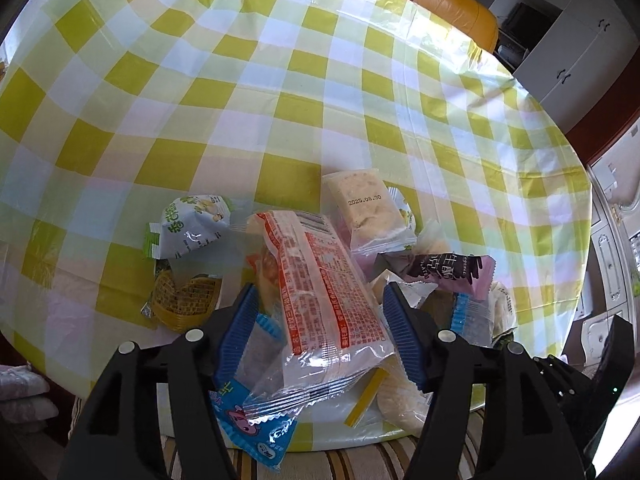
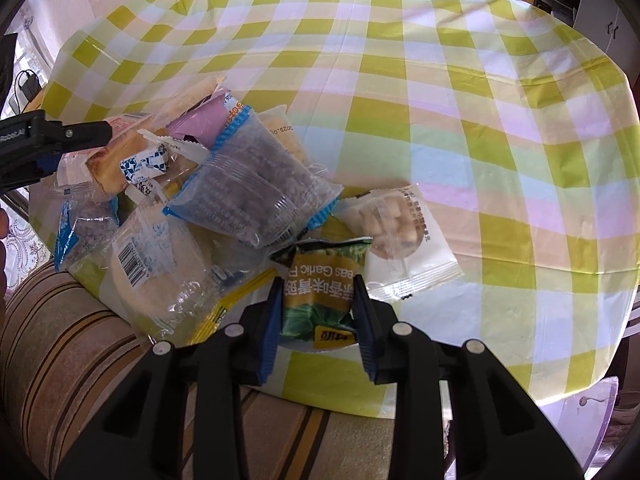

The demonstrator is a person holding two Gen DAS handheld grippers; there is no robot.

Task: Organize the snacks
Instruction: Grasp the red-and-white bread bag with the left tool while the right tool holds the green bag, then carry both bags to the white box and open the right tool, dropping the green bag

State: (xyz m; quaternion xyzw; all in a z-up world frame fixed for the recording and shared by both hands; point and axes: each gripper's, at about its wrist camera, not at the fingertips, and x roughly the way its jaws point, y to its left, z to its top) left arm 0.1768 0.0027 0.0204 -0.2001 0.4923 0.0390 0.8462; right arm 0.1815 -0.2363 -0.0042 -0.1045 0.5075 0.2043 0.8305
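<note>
A heap of snack packets lies at the near edge of a round table with a yellow-checked cloth [image 1: 280, 80]. My left gripper [image 1: 318, 308] is open, its blue-padded jaws on either side of a long orange-printed packet [image 1: 320, 280] without pinching it. A pale cracker packet [image 1: 366, 208], a purple packet [image 1: 448, 270] and a green-white packet [image 1: 192, 224] lie around it. My right gripper [image 2: 318, 300] is shut on a green garlic-pea packet [image 2: 320, 292]. A white packet [image 2: 400, 240] and a blue-edged clear packet [image 2: 256, 188] lie just beyond it.
The table edge runs just under both grippers, with a striped cushion [image 2: 80, 360] below it. An orange chair [image 1: 460, 12] and white cabinets [image 1: 568, 40] stand beyond the far side. The left gripper shows at the left edge of the right wrist view [image 2: 44, 140].
</note>
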